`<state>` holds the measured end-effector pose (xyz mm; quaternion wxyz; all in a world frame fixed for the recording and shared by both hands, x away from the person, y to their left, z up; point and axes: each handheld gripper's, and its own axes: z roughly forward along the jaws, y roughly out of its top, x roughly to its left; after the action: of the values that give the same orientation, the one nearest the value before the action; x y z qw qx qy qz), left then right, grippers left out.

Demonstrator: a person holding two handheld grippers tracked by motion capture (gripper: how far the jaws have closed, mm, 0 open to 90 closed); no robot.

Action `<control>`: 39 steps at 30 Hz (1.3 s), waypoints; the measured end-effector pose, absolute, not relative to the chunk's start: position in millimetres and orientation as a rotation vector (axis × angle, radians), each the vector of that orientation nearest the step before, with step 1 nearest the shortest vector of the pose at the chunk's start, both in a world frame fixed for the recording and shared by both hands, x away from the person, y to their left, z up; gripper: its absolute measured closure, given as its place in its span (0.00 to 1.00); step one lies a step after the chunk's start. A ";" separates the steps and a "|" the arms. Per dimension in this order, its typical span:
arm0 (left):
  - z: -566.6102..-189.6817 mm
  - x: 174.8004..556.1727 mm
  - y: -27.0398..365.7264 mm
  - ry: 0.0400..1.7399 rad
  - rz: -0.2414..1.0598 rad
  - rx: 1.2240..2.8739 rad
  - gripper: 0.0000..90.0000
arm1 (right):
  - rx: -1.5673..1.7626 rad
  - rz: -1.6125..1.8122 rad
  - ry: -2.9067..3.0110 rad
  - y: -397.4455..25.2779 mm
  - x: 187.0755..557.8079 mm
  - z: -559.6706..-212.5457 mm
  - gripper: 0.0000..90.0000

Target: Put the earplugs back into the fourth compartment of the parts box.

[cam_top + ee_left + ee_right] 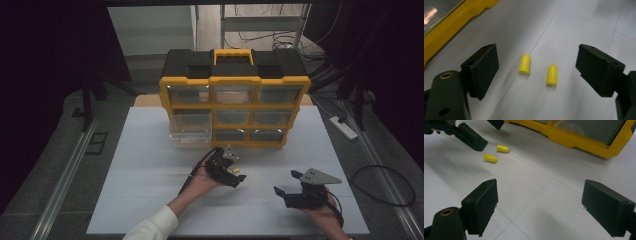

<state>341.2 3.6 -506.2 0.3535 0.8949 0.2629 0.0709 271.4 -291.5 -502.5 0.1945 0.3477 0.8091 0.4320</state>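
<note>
Two small yellow foam plugs lie side by side on the white table. In the left gripper view one plug (524,64) and the other plug (552,75) rest between the wide-apart jaws of my left gripper (537,72), untouched. From above, the plugs (237,171) sit at the tip of the left gripper (234,173), just in front of the organizer. My right gripper (286,182) stands open to the right over bare table. Its own view shows the right gripper (539,207) holding nothing, with the two plugs (496,153) farther off.
A yellow and black drawer organizer (234,102) with clear drawers stands at the back centre of the table (145,200). Its bottom-left drawer (190,138) is pulled out a little. A power strip (343,127) and cables lie off the table's right side.
</note>
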 end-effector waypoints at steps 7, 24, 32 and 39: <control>-512.2 350.2 0.7 0.683 0.161 2.331 0.28 | 0.975 1.210 2.269 -291.9 271.4 -502.5 0.16; -519.9 361.1 4.3 0.682 0.119 2.366 0.53 | 0.978 1.208 2.269 -292.3 271.3 -502.7 0.16; -523.0 360.9 1.5 0.645 0.129 2.407 0.64 | 0.981 1.205 2.268 -292.6 271.3 -502.7 0.16; -523.1 362.0 6.0 0.655 0.129 2.398 0.87 | 0.979 1.203 2.269 -292.6 271.3 -502.8 0.16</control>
<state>362.0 6.0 -523.1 0.3206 0.9125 0.2494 0.0491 271.3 -292.6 -502.8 0.1955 0.3494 0.8096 0.4291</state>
